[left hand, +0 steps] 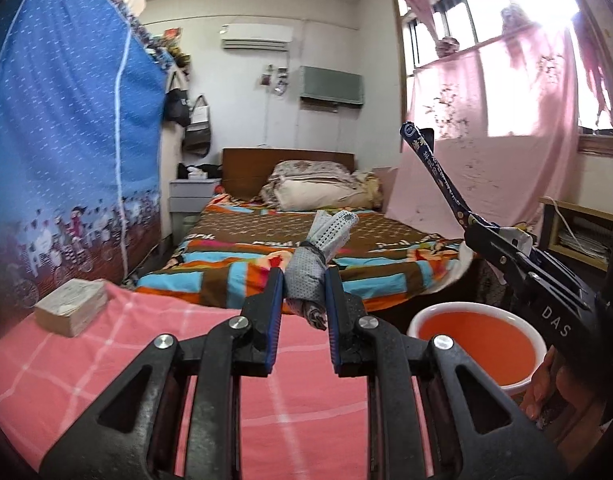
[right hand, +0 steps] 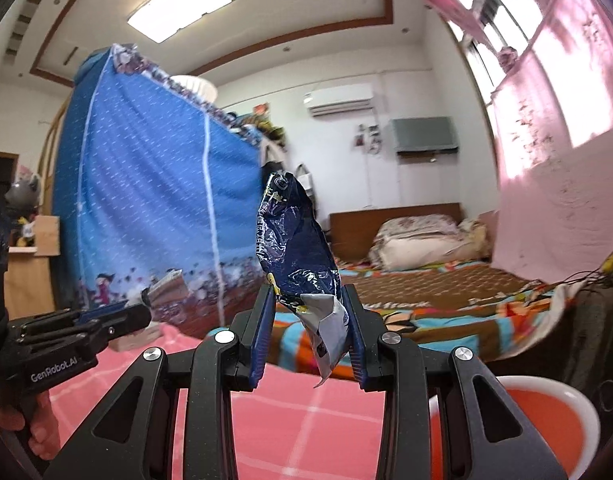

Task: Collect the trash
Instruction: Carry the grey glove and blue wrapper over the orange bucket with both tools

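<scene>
My left gripper (left hand: 304, 280) is shut on a crumpled grey dotted wrapper (left hand: 306, 276) and holds it above the pink checked tablecloth (left hand: 106, 360). My right gripper (right hand: 310, 300) is shut on a dark blue snack bag (right hand: 294, 248) whose silver inside shows at the bottom. In the left wrist view the right gripper (left hand: 494, 240) is at the right with the blue bag (left hand: 430, 168) sticking up, above a white bin with an orange liner (left hand: 476, 344). The bin's rim also shows in the right wrist view (right hand: 586, 408). The left gripper (right hand: 118, 320) shows at the left there.
A stack of paper napkins (left hand: 72, 306) lies on the table at the left. A bed with a striped cover (left hand: 306, 248) stands beyond the table. A blue fabric wardrobe (left hand: 66, 140) is at the left and a pink curtain (left hand: 486, 140) at the right.
</scene>
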